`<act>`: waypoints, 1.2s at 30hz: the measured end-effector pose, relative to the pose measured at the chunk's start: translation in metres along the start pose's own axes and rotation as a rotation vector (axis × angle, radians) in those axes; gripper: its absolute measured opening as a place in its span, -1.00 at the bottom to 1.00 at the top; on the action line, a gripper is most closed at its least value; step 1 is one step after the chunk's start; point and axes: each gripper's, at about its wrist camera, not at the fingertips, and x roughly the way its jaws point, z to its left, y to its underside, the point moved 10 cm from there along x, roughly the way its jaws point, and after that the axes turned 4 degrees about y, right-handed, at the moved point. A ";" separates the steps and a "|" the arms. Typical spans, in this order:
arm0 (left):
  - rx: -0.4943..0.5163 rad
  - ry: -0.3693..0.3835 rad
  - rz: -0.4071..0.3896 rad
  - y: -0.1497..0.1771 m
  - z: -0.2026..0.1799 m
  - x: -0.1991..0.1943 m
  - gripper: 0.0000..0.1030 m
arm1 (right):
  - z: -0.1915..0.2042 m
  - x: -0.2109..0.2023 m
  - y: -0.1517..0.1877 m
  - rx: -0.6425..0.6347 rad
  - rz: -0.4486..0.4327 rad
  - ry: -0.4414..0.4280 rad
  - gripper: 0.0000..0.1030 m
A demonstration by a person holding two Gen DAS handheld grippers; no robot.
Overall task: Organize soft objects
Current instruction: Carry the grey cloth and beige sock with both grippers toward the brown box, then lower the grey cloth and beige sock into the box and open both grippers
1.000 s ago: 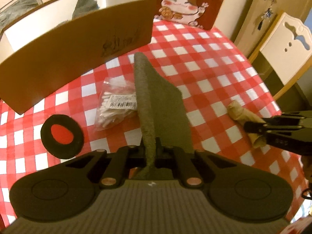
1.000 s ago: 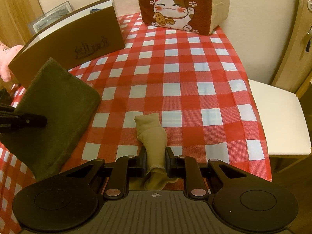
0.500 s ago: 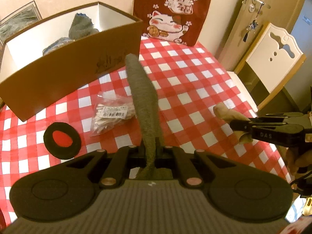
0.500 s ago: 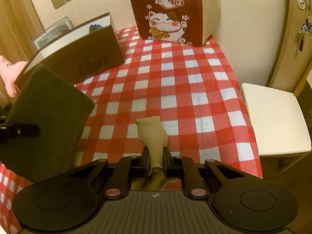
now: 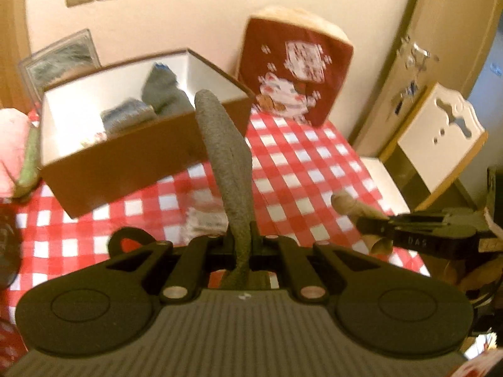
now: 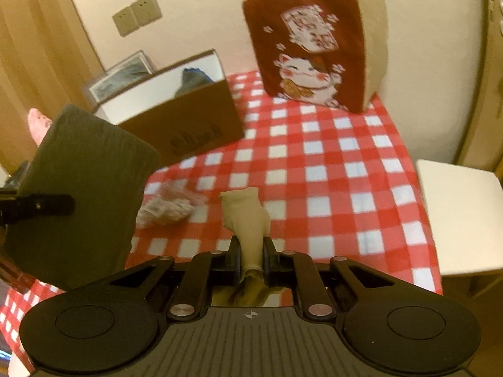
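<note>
- The left gripper [image 5: 242,238] had its fingers pinched on the lower edge of a folded grey cloth [image 5: 224,160], which stood edge-on and nearly upright, its long axis running up and away from the fingers towards the brown box [image 5: 132,157].
- The cloth was clear of the desk [image 5: 301,169], which was covered in red-and-white check; its top end overlapped the box's near wall in the left wrist view, so the box lay straight ahead and a little left of the left fingers.
- The right gripper [image 6: 250,259] had its fingers pinched on a beige stocking-like roll [image 6: 246,216], whose long axis pointed forward from the fingers, also lifted off the desk.
- From the right wrist view, the box [image 6: 188,122] lay ahead and well to the left, with the held cloth [image 6: 85,182] and the left gripper between it and the roll.
- The box already held grey and blue soft items [image 5: 157,100], with bare white floor showing beside them.
- The left hand's load looked nearer the box, so it seemed best placed to go in first; the roll would likely have to cross leftwards behind it.
- A clear packet of cotton swabs [image 6: 166,204] lay on the desk near the box.
- A cat-print cushion [image 6: 314,50] stood against the wall at the far end.
</note>
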 end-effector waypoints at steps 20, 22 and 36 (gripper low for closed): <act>-0.047 -0.160 -0.183 -0.092 0.094 -0.052 -0.91 | 0.103 0.024 -0.094 -0.115 -0.090 -0.177 -0.74; -0.047 -0.175 -0.198 -0.103 0.103 -0.052 -0.91 | 0.114 0.030 -0.109 -0.133 -0.105 -0.188 -0.75; -0.063 -0.265 -0.218 -0.170 0.171 -0.019 -0.91 | 0.150 0.078 -0.194 -0.200 -0.161 -0.172 -0.74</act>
